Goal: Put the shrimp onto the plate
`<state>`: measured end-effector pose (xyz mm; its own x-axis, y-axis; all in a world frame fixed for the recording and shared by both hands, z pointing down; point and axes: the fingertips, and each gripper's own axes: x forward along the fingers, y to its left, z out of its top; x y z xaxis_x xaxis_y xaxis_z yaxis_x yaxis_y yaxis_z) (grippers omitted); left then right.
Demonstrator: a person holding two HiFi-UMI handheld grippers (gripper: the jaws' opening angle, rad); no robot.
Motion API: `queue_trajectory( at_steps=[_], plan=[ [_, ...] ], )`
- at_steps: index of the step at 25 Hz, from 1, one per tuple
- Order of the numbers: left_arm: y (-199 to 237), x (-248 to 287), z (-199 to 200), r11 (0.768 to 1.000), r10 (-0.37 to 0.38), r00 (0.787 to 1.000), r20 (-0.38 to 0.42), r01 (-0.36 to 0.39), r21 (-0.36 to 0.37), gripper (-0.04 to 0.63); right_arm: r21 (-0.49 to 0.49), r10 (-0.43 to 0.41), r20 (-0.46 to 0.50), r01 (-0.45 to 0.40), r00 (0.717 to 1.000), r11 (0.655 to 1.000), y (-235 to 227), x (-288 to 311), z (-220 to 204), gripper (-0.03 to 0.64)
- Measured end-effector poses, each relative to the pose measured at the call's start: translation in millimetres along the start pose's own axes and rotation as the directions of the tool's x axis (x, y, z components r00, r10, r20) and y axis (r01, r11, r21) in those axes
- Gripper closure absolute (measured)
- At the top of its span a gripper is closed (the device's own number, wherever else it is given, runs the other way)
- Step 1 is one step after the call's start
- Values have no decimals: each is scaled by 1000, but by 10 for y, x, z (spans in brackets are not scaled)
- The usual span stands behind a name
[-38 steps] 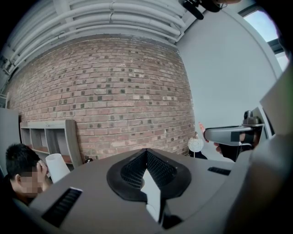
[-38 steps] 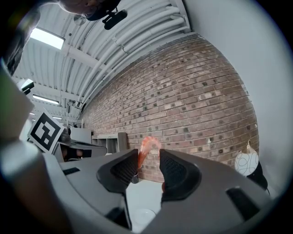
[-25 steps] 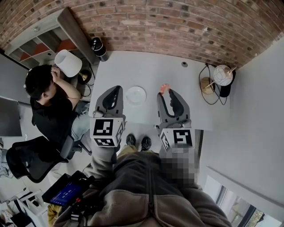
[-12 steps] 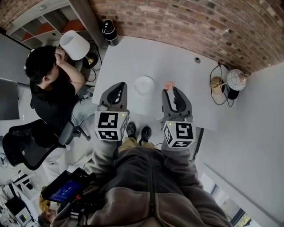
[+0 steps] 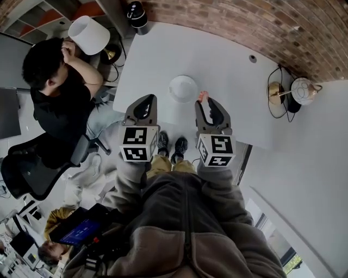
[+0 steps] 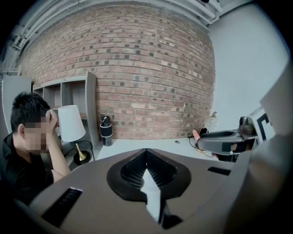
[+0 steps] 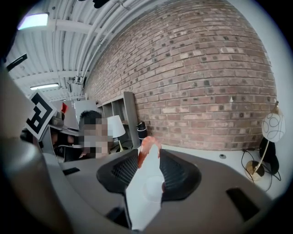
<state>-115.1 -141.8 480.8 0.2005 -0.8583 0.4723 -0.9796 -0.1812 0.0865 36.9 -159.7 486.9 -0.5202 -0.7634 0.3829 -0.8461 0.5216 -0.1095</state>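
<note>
The pink-orange shrimp (image 5: 202,96) is pinched at the tips of my right gripper (image 5: 204,102), a little above the white table (image 5: 228,76). It hangs just right of the round white plate (image 5: 182,88). In the right gripper view the shrimp (image 7: 147,150) stands up between the pads, with the plate (image 7: 152,188) faint below it. My left gripper (image 5: 144,104) is shut and holds nothing, near the table's front edge to the left of the plate. The left gripper view shows its tips (image 6: 146,153) meeting, and the right gripper (image 6: 224,142) with the shrimp (image 6: 196,135) off to the right.
A person (image 5: 54,92) sits at the table's left end beside a white lamp (image 5: 88,34) and a black bottle (image 5: 137,15). A globe lamp (image 5: 302,89) with cables stands off the right end. A small round cap (image 5: 252,58) is set in the table. A brick wall (image 5: 244,21) runs behind.
Both grippers have moved forward toward the plate. The shrimp, still in the right gripper, now hangs close to the plate's right rim.
</note>
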Motion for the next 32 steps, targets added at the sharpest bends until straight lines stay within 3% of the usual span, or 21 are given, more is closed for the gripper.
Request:
queue_trajectory(
  at_steps=[16, 32],
  plan=[
    [276, 310, -672, 999, -17, 989, -148, 11, -40, 591, 7, 14, -225, -12, 974, 1000, 8, 777, -1068, 472],
    [521, 701, -1324, 990, -63, 950, -306, 20, -142, 591, 25, 11, -428, -1, 903, 1000, -65, 1321, -1898, 472]
  ],
)
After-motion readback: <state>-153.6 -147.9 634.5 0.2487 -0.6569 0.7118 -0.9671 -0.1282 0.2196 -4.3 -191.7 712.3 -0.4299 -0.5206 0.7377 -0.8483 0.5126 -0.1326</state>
